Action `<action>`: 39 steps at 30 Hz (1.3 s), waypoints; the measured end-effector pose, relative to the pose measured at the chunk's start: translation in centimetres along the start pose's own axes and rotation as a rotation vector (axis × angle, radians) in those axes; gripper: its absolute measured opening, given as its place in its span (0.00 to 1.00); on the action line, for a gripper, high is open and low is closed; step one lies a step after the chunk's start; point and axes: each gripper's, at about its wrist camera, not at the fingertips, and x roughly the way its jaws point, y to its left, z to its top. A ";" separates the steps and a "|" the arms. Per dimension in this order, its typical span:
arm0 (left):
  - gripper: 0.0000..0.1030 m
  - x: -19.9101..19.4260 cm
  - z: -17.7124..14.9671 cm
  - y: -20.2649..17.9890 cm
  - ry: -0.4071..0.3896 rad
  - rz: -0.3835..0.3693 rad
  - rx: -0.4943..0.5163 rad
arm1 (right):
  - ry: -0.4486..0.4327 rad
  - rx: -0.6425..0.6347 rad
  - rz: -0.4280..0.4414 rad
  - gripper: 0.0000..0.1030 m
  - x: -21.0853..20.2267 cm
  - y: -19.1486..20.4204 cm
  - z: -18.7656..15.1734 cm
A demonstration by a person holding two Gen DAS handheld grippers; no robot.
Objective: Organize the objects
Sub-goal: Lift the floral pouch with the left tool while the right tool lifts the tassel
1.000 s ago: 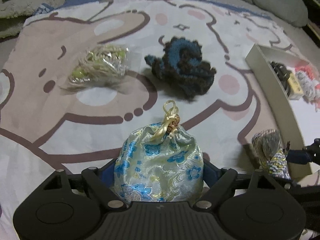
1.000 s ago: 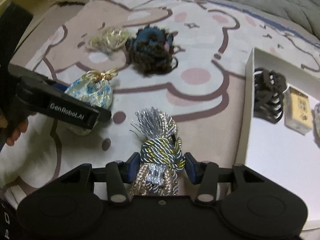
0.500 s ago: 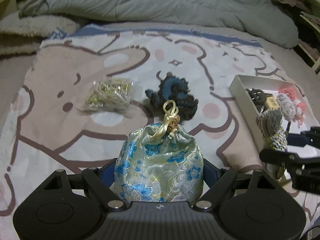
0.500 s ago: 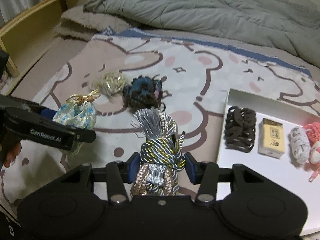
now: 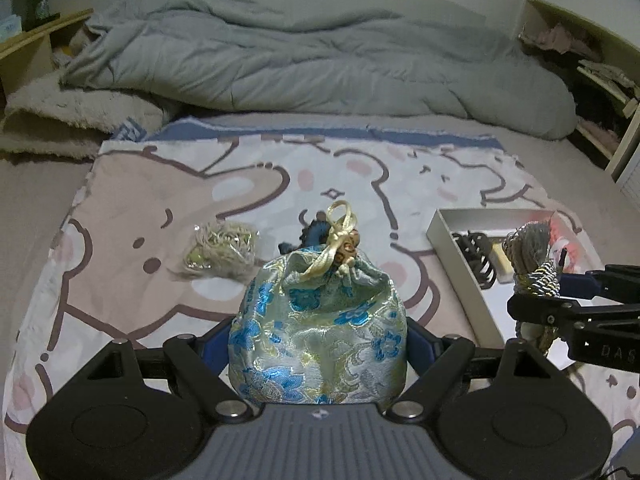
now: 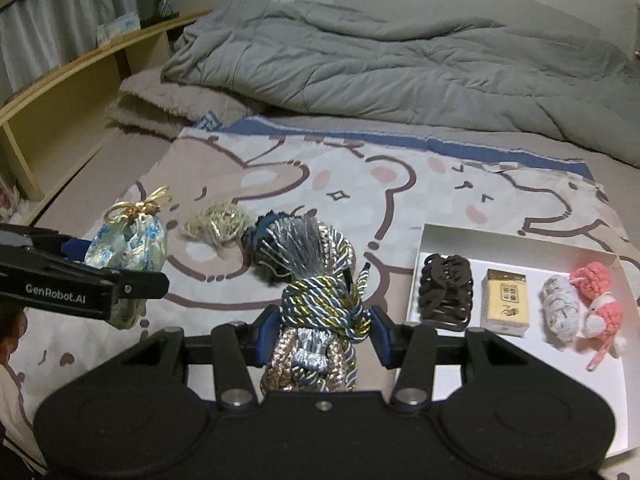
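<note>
My L gripper point(image 5: 318, 344) clamped round blue-floral brocade drawstring pouch point(image 5: 318, 332); R gripper point(image 6: 320, 332) pinching silver-gold twisted cord tassel bundle point(image 6: 316, 304), both angled down.

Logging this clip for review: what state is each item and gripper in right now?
Left gripper: shut on blue floral brocade drawstring pouch, lifted.
Right gripper: shut on grey-gold twisted cord tassel, lifted.
Shallow white box: open, holding four items.
Clear packet of pale cord: lying on blanket.

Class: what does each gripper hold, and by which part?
Left gripper: brocade pouch, by its lower sides. Right gripper: cord tassel bundle, around its middle.
</note>
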 end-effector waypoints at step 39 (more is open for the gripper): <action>0.82 0.8 1.2 -9.5 -0.079 -0.121 0.032 | -0.103 0.066 -0.158 0.48 -5.7 -9.4 -1.8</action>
